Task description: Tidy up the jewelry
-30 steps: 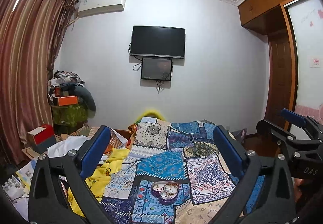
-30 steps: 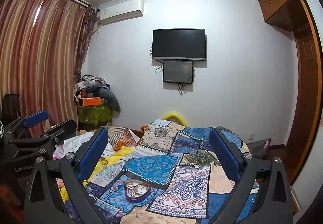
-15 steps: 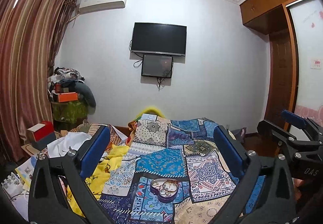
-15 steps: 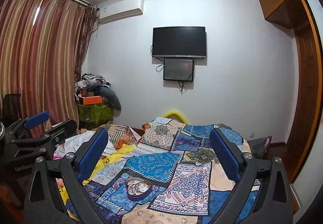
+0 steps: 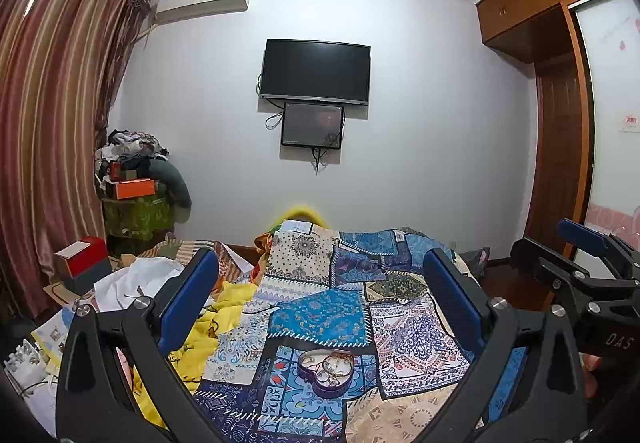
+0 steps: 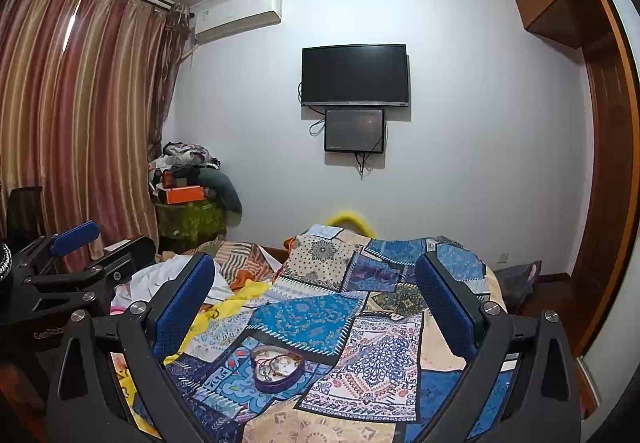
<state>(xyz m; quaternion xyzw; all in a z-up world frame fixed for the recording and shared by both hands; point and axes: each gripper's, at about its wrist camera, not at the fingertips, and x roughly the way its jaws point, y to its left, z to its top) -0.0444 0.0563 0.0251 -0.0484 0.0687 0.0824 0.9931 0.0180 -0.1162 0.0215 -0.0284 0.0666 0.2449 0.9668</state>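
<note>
I had both grippers raised over the bed, jaws spread wide and holding nothing. The heart-shaped jewelry box (image 5: 326,371) lay open on the patchwork quilt (image 5: 320,317), low in view between the left gripper (image 5: 320,303) jaws and well short of them; from the right gripper (image 6: 314,307) it sat between the jaws too, nearer the left one. Inside I saw gold bangles and rings in a tangle, too small to sort apart. The gripper frames cut off the quilt's near corners. Left lay yellow cloth (image 5: 218,317) and white clothing (image 5: 132,281); far off, a television (image 5: 315,72) hung on the wall.
</note>
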